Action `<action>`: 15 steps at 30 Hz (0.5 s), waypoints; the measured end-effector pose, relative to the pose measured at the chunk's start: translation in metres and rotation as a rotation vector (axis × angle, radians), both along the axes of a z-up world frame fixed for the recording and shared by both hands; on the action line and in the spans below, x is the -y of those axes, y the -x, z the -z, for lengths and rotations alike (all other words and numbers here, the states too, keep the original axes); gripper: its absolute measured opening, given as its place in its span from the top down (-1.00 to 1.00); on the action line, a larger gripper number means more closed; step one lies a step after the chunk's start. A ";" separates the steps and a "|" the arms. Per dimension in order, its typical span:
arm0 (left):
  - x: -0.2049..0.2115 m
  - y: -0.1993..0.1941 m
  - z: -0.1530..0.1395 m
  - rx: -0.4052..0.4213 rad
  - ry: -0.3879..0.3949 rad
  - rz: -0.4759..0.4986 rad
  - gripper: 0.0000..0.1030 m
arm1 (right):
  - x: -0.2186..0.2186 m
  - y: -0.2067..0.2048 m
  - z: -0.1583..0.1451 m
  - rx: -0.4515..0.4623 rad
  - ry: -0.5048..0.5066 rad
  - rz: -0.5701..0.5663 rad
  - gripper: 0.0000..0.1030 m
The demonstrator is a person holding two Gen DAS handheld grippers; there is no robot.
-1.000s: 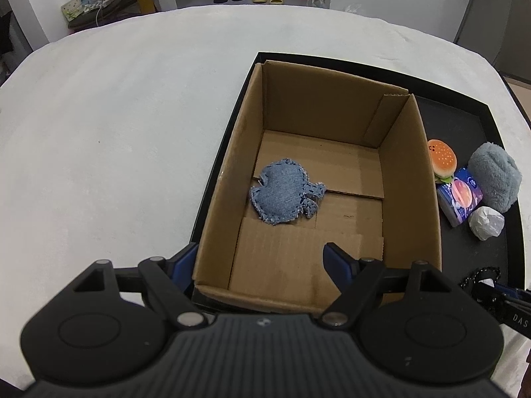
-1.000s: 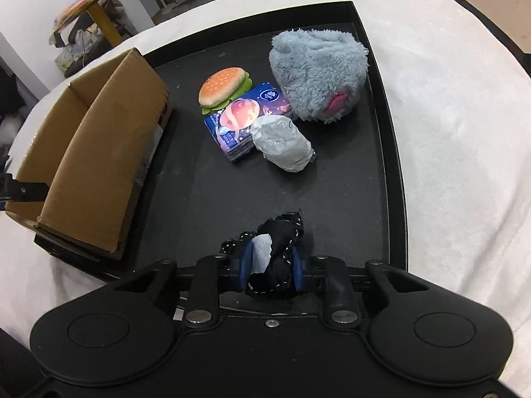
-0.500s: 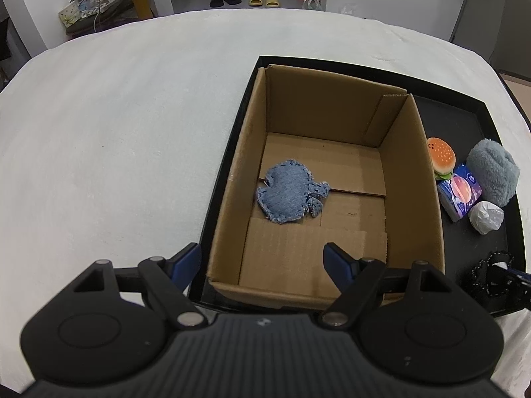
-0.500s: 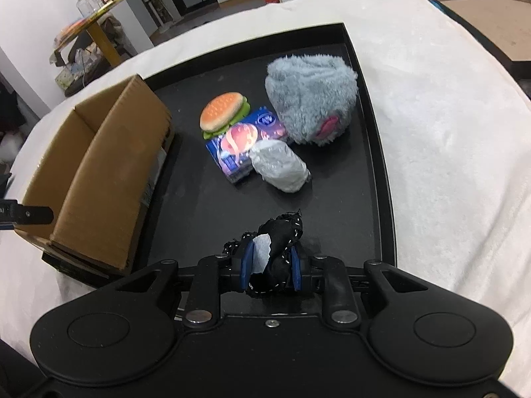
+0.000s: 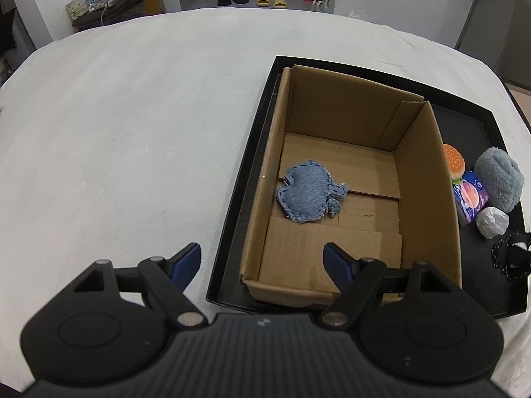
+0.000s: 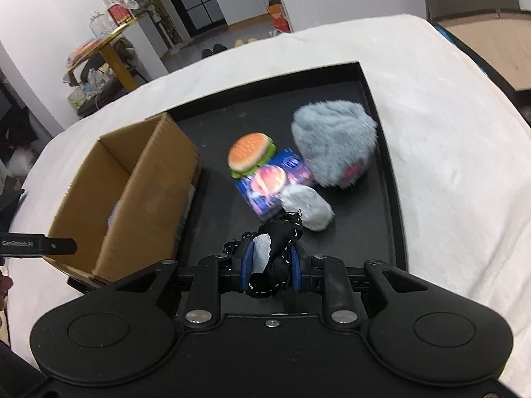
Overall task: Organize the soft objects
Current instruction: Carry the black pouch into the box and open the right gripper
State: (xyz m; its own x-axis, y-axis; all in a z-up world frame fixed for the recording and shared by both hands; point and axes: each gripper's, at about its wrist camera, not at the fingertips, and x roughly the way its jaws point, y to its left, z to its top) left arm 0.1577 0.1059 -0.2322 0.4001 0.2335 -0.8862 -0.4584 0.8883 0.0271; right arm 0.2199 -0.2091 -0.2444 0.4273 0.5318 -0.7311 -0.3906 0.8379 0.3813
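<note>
My right gripper (image 6: 270, 267) is shut on a black fabric piece (image 6: 280, 248) with white stitching, held above the black tray (image 6: 386, 179). That same black piece (image 5: 511, 255) shows at the right edge of the left wrist view. A cardboard box (image 5: 428, 179) stands on the tray (image 5: 255, 159) with a blue denim soft toy (image 5: 307, 192) lying on its floor. My left gripper (image 5: 262, 263) hangs open over the near left corner of the box, with nothing between its fingers. The box (image 6: 156, 179) is to the left in the right wrist view.
On the tray beside the box lie a burger toy (image 6: 249, 152), a blue tissue pack (image 6: 272, 182), a grey fluffy plush (image 6: 335, 142) and a crumpled white wad (image 6: 308, 207). A white cloth (image 5: 132, 116) covers the table. Furniture and shoes stand beyond the table's far edge.
My right gripper has lifted with the black fabric piece, and the tray objects now sit farther below it. The left gripper's view has drawn back slightly from the box.
</note>
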 end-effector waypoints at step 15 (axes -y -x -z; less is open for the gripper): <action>-0.019 0.003 0.004 0.000 0.026 -0.010 -0.54 | -0.035 -0.005 -0.034 0.095 -0.044 -0.031 0.54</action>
